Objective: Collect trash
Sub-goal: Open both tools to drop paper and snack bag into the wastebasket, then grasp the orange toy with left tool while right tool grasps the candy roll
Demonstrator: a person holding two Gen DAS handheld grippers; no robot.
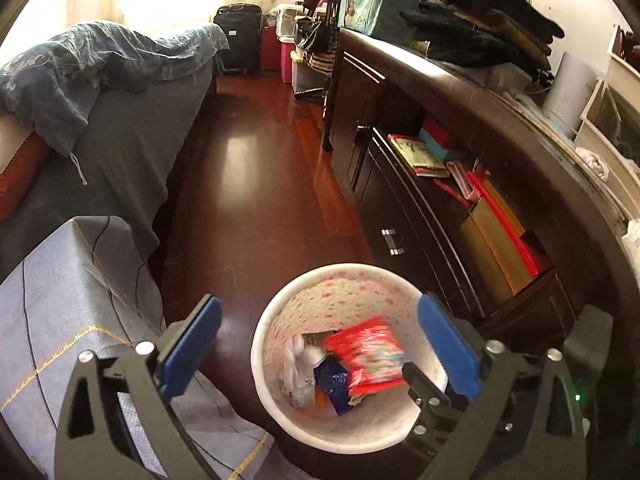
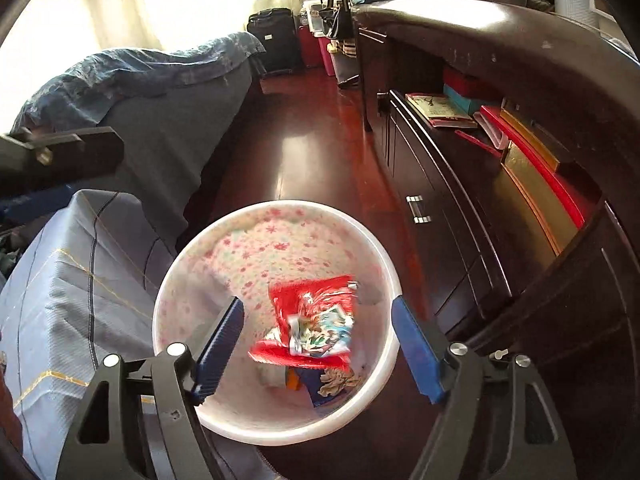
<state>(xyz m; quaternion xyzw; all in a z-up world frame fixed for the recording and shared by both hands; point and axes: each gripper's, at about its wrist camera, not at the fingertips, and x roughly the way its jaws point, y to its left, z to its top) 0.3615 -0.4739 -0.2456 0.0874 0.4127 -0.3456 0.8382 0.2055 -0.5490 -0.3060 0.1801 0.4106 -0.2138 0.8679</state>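
Note:
A white bin with a pink-flowered liner [image 1: 340, 280] stands on the wooden floor; it also shows in the right wrist view [image 2: 276, 216]. A red snack wrapper [image 1: 366, 354] [image 2: 316, 324] is blurred inside the bin, above white, blue and orange trash [image 1: 316, 380]. My left gripper [image 1: 320, 348] is open and empty above the bin. My right gripper [image 2: 318, 344] is open and empty, right over the bin's mouth. Part of the right gripper [image 1: 424, 388] reaches into the left wrist view over the bin's rim.
A dark wooden cabinet [image 1: 400, 216] with books and red boxes on its shelf stands right of the bin. A bed with grey-blue covers [image 1: 72, 312] lies to the left. Suitcases and boxes [image 1: 240, 36] stand at the far end of the floor.

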